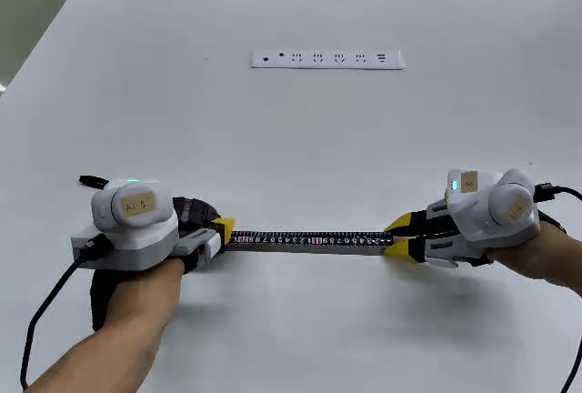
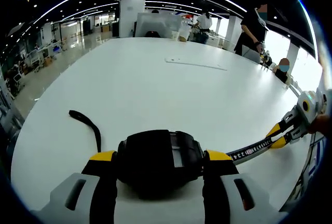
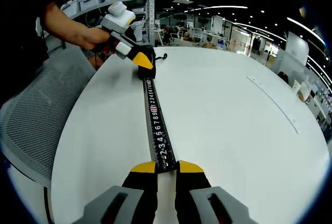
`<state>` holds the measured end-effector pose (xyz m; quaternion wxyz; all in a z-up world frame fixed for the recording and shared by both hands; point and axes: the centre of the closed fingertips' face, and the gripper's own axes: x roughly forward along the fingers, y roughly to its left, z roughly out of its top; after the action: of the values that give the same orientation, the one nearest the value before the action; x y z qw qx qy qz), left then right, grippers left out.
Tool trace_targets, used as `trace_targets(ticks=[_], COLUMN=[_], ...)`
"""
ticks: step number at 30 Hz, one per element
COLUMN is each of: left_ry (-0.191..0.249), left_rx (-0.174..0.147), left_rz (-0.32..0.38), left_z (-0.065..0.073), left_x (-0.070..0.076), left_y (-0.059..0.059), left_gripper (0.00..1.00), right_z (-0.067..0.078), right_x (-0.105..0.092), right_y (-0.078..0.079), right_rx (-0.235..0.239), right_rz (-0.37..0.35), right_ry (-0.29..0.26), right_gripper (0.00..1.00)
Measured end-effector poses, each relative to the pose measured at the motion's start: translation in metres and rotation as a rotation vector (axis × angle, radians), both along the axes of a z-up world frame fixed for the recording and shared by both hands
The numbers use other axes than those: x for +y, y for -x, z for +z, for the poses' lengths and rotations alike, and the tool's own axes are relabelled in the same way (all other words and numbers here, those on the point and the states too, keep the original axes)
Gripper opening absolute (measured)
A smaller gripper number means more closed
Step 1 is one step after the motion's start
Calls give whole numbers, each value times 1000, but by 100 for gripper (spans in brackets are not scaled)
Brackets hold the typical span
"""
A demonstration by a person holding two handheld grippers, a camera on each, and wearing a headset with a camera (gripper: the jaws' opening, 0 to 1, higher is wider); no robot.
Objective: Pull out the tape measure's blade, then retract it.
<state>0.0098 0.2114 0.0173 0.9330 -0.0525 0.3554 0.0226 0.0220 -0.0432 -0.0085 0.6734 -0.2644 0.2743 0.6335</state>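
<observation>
A black tape measure case (image 2: 158, 156) sits clamped between the yellow-tipped fingers (image 2: 101, 157) of my left gripper (image 1: 216, 232), which is shut on it at the table's near left. Its black wrist strap (image 2: 88, 125) trails on the table. The dark blade (image 1: 309, 239) with white numbers is drawn out flat along the table to the right. My right gripper (image 1: 396, 235) is shut on the blade's end (image 3: 166, 164). In the right gripper view the blade (image 3: 154, 120) runs away to the case (image 3: 147, 58) in the left gripper. The right gripper (image 2: 277, 136) holds the blade end far right in the left gripper view.
A white power strip (image 1: 327, 58) lies at the table's far middle, and also appears as the power strip (image 2: 196, 64) and the power strip (image 3: 272, 102). The white table (image 1: 273, 156) is broad. A mesh chair (image 3: 31, 125) stands beside it. People stand beyond the far edge (image 2: 254, 24). Cables trail from both grippers.
</observation>
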Motion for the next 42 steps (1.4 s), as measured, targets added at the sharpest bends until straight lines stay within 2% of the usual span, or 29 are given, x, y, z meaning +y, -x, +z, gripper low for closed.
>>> trace_targets(ticks=[11,42], left_ry=[-6,-5], left_rx=[13,11], left_rz=[-1,-20], left_z=[0,0], left_x=[0,2], left_y=[2,2], left_gripper=[60,57], right_z=[-1,-2], right_x=[-1,-2], right_y=[-1,-2], right_rx=[-5,-9], right_rz=[5,10], right_ry=[4,19], right_gripper=[8,8])
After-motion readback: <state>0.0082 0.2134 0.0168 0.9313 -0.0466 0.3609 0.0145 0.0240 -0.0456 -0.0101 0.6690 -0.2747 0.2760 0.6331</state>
